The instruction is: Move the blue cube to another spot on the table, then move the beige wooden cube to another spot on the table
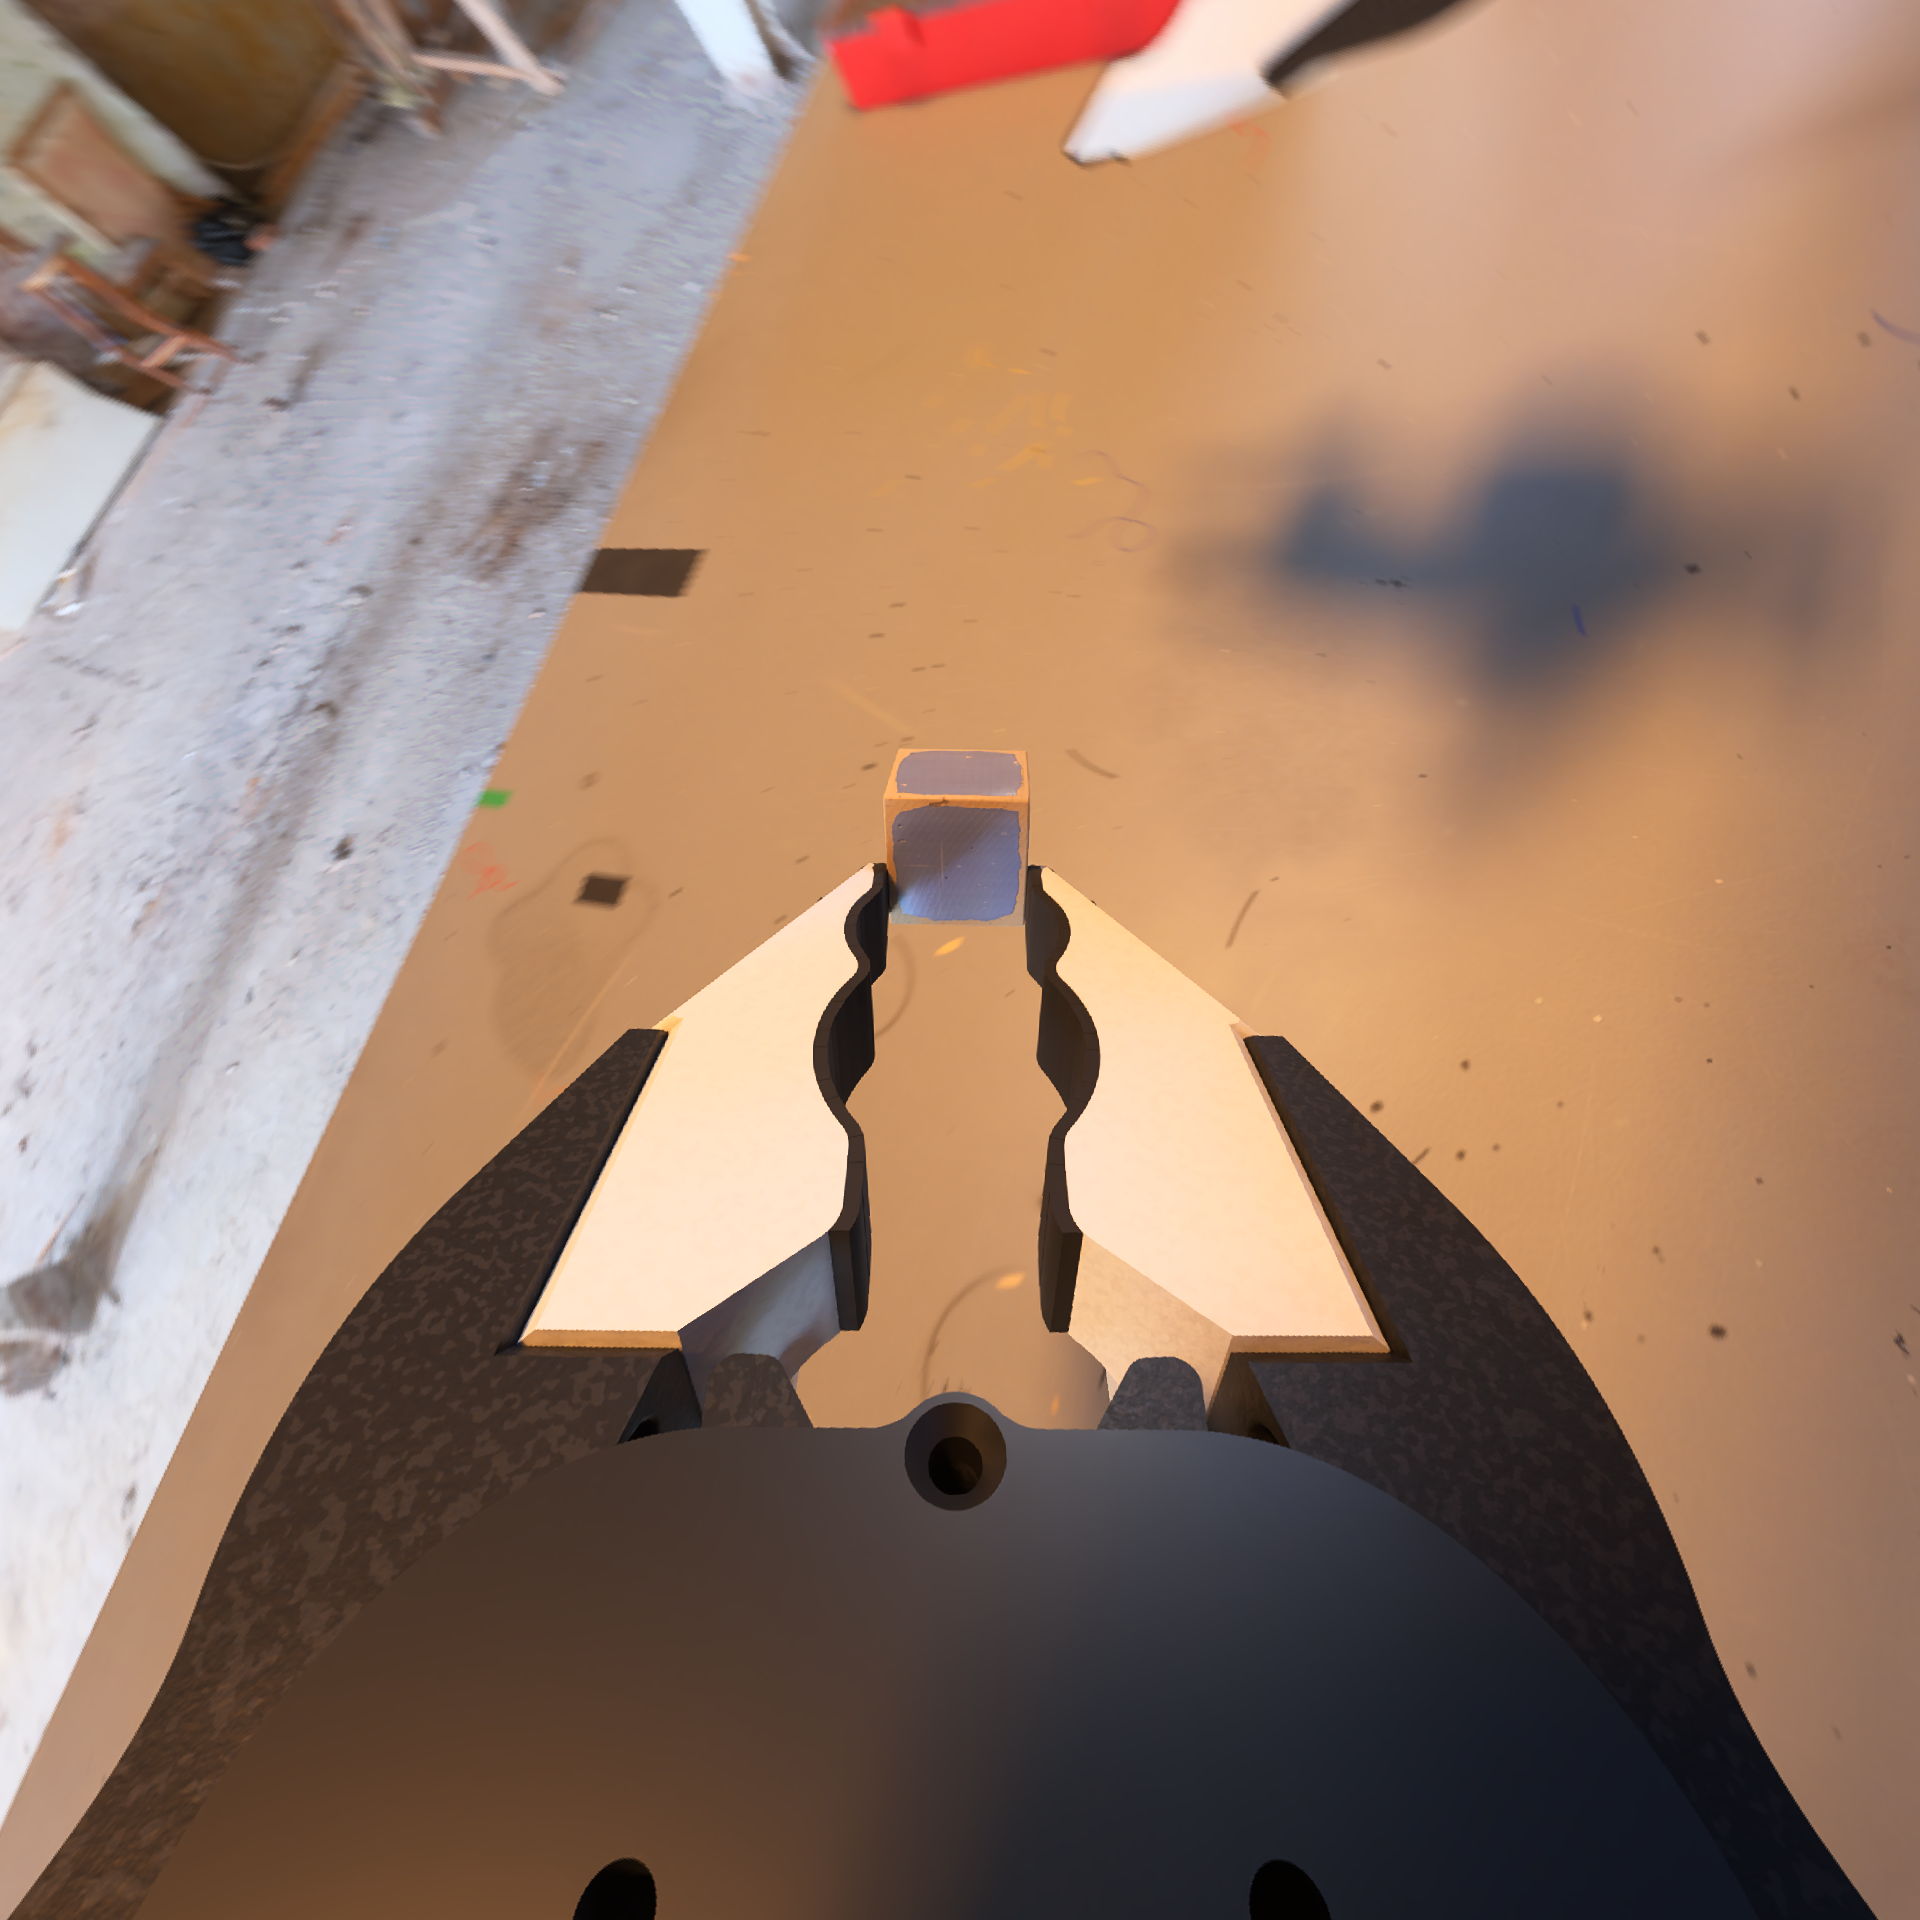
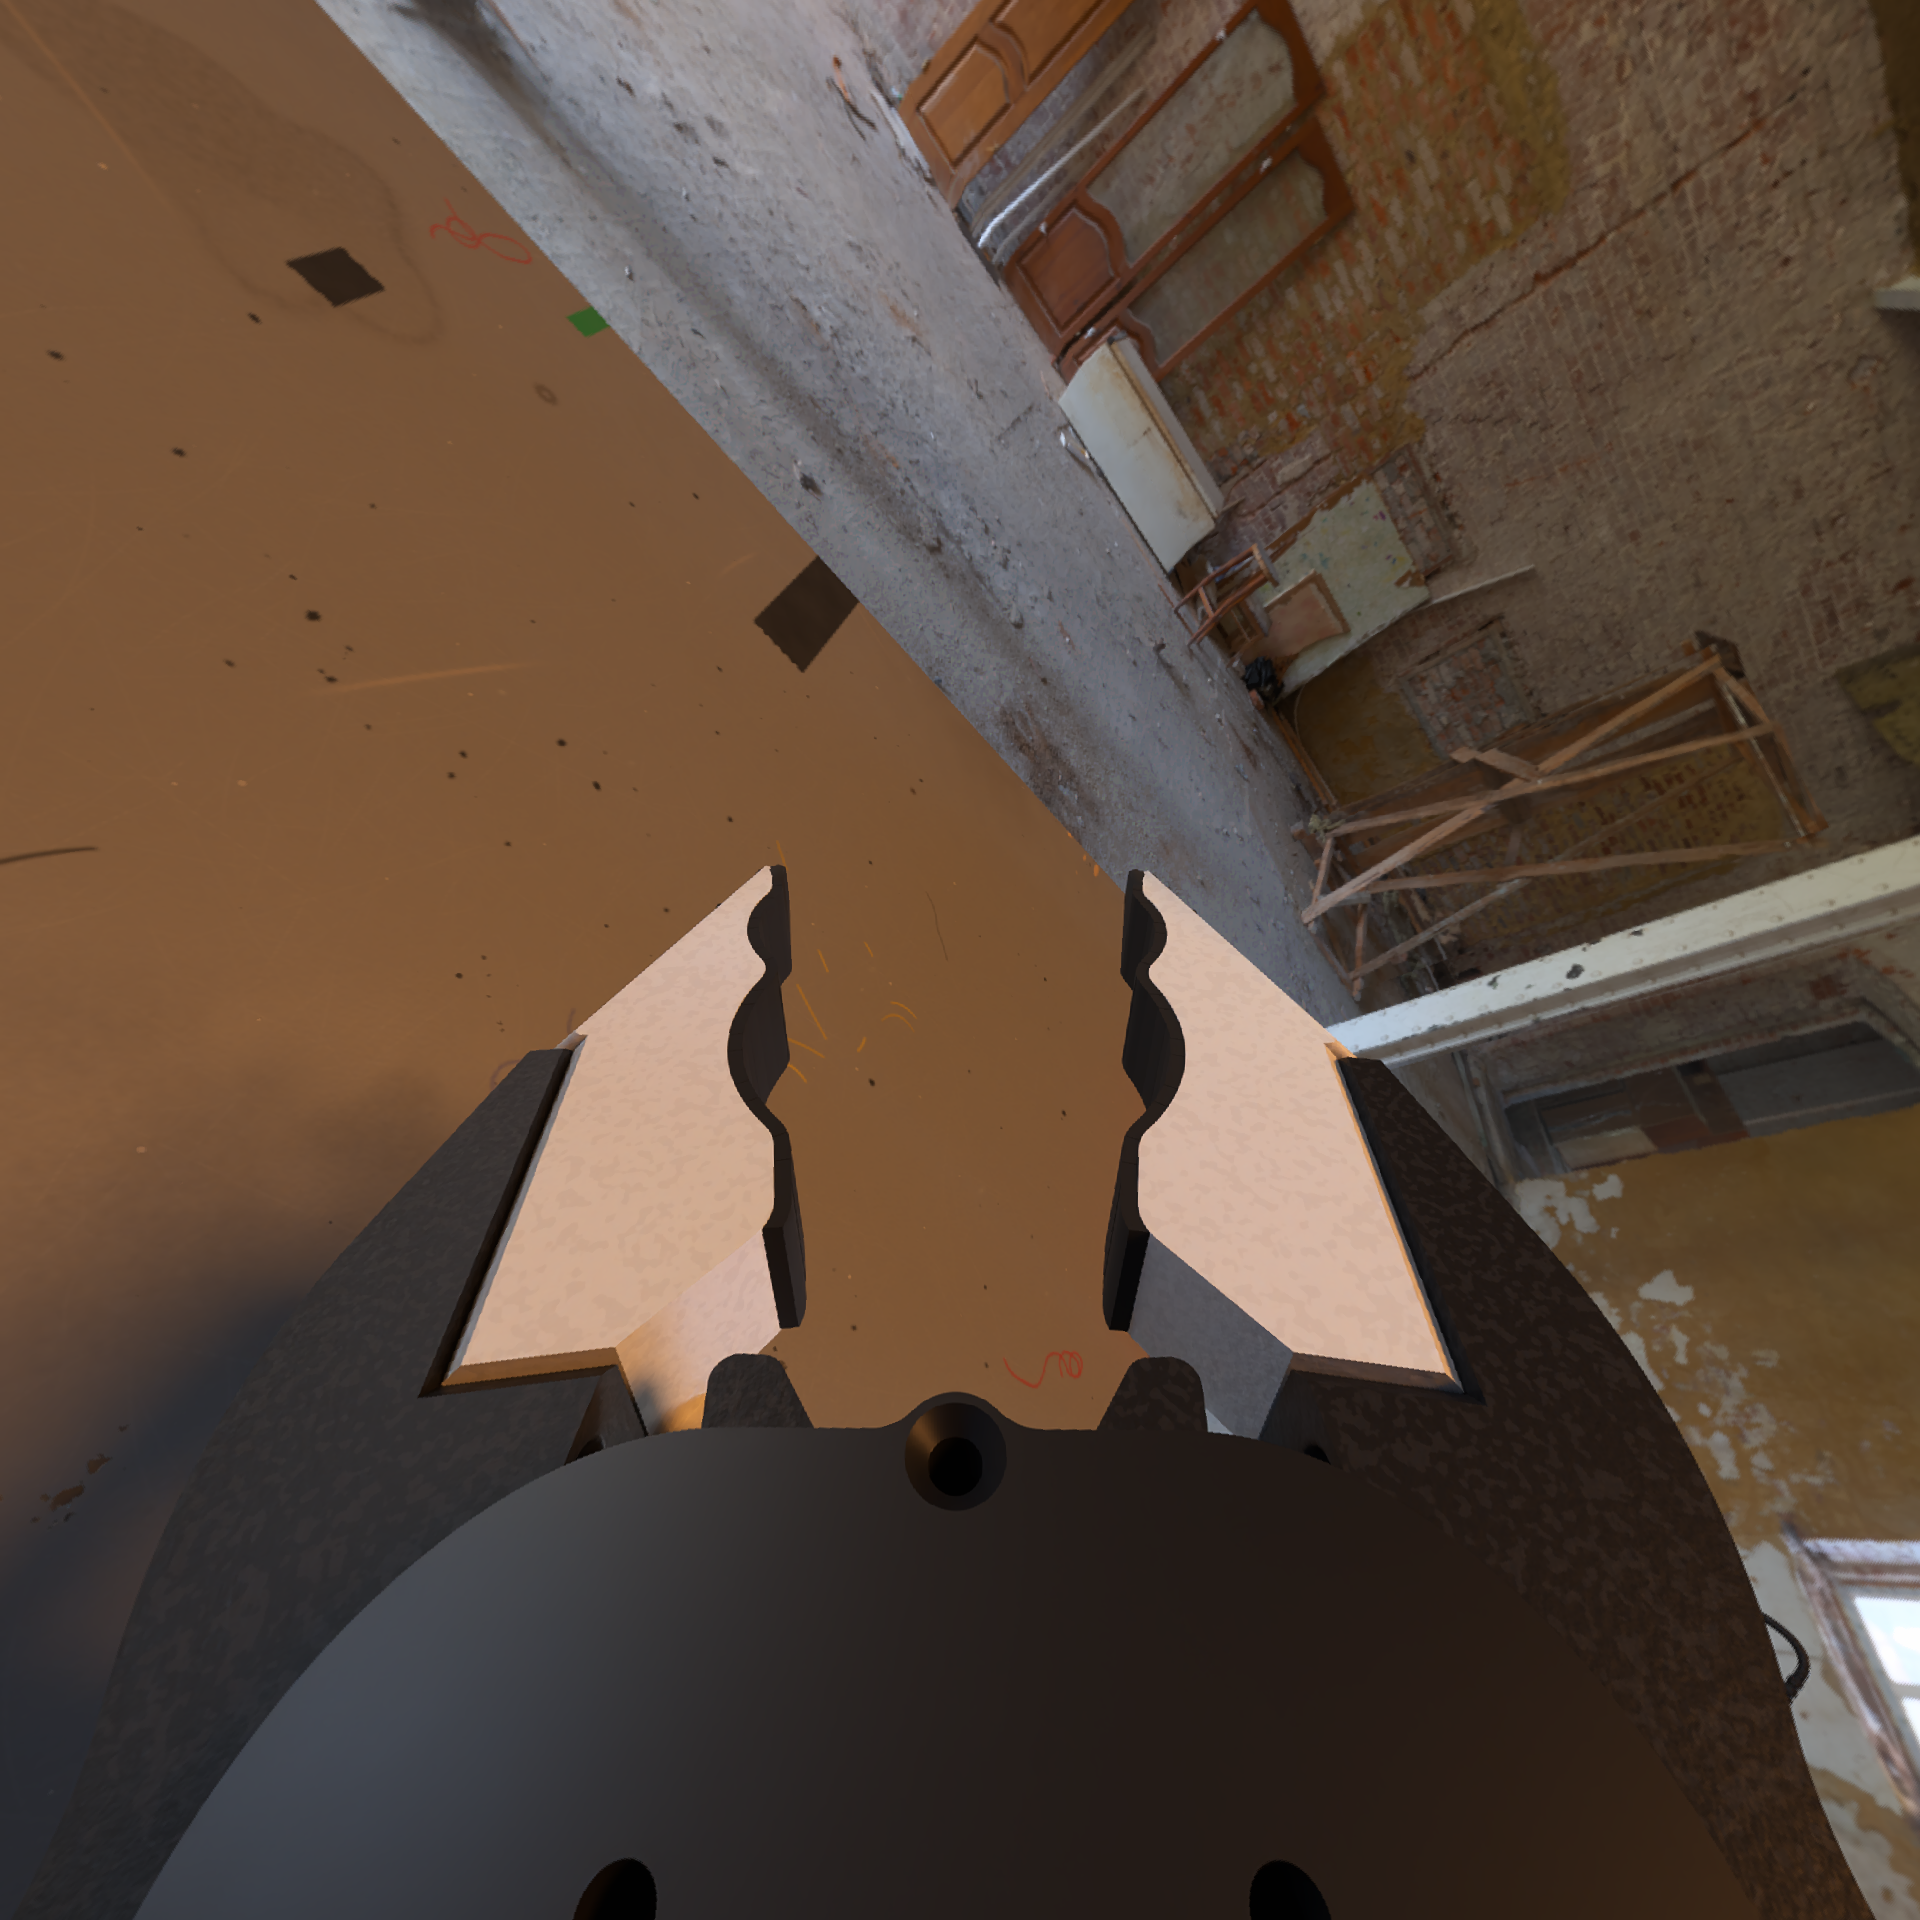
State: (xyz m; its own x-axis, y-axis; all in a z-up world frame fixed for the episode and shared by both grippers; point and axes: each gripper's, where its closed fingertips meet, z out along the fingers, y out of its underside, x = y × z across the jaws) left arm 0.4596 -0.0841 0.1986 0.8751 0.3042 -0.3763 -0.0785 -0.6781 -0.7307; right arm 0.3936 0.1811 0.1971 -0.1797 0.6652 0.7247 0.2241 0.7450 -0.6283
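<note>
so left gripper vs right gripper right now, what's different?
The left gripper has its fingertips closed against the sides of the blue cube; the right gripper holds nothing. The left's jaws are narrower, the right's spread wider. The left points along the table, the right toward the table edge and floor. Both share black bodies and pale fingers.

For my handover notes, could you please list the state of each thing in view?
Left gripper: shut on the blue cube.
Blue cube: upright, held between the fingertips.
Right gripper: open, holding nothing.
Red block: lying at the table's far end.
Table: scuffed and speckled.
</note>
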